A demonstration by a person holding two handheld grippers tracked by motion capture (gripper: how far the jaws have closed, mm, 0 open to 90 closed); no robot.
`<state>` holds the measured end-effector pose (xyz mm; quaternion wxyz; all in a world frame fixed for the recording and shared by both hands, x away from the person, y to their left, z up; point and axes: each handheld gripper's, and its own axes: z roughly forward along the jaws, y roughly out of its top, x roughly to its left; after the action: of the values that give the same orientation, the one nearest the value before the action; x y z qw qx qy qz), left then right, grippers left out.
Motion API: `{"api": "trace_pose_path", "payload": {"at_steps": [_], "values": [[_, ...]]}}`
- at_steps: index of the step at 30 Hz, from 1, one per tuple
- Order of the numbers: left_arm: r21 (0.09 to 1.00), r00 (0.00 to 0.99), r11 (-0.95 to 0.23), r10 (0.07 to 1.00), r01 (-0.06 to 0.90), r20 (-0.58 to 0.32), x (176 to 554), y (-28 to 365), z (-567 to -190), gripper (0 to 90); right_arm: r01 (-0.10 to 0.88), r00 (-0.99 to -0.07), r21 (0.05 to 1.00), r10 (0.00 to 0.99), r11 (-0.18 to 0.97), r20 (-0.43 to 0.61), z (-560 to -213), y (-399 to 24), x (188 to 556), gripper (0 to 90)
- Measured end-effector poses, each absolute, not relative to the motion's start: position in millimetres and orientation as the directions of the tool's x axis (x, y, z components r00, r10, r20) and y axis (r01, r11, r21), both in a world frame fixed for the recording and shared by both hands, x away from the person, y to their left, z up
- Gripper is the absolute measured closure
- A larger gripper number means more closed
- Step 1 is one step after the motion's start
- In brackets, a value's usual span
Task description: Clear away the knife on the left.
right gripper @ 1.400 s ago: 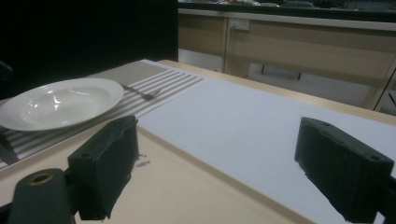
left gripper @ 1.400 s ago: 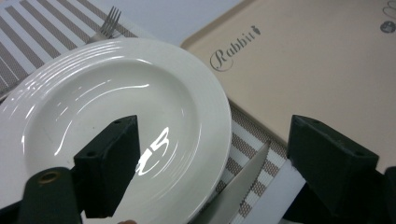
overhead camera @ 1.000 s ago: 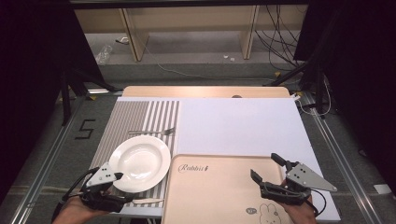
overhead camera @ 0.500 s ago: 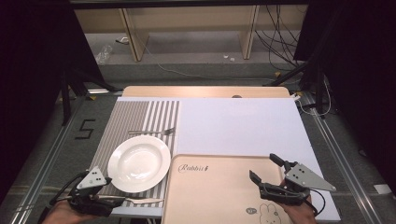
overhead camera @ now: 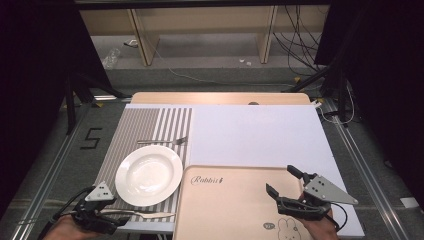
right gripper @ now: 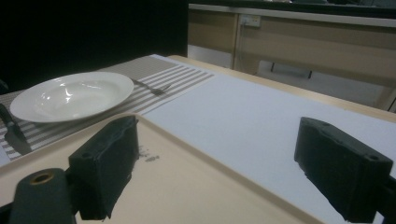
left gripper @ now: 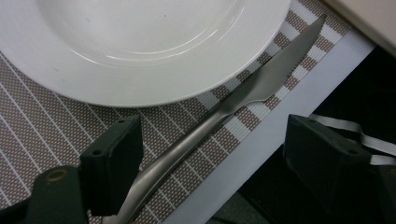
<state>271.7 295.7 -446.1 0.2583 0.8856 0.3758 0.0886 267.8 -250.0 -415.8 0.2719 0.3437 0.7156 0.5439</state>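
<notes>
A white plate (overhead camera: 148,173) sits on a striped placemat (overhead camera: 135,125), with a fork (overhead camera: 162,141) lying just beyond it. On the mat's near edge lies a table knife (overhead camera: 147,215), its blade pointing right. My left gripper (overhead camera: 114,222) is at the near-left corner, open. In the left gripper view the knife (left gripper: 261,84) runs between the wide-apart jaws, its handle close to the left one, under the plate (left gripper: 140,46) rim. My right gripper (overhead camera: 281,180) hovers open over a beige tray (overhead camera: 225,210), holding nothing.
A white sheet (overhead camera: 255,135) covers the table's middle and right. The tray (right gripper: 187,186) carries a "Rabbit" print and a bunny drawing. The table's near edge drops off just past the knife. Shelving and cables lie on the floor beyond the table.
My left gripper has drawn back toward the near-left corner, and the knife now lies on the mat's near edge. The right gripper has not moved.
</notes>
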Motion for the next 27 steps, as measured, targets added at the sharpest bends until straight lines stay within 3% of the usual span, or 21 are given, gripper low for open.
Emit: {"api": "trace_pose_path", "payload": {"at_steps": [15, 27], "values": [[0.425, 0.727, -0.651, 0.687, 0.629, -0.023, 286.0, 291.4, -460.0, 22.9, 0.199, -0.624, 0.962, 0.781, 0.185, -0.02, -416.2, -249.2, 268.0, 14.6], [0.383, 0.744, -0.682, 0.668, 0.623, -0.018, 295.1, 287.8, -465.8, 31.4, 0.2, -0.627, 0.961, 0.778, 0.189, -0.023, -416.8, -248.5, 268.4, 14.8]]}}
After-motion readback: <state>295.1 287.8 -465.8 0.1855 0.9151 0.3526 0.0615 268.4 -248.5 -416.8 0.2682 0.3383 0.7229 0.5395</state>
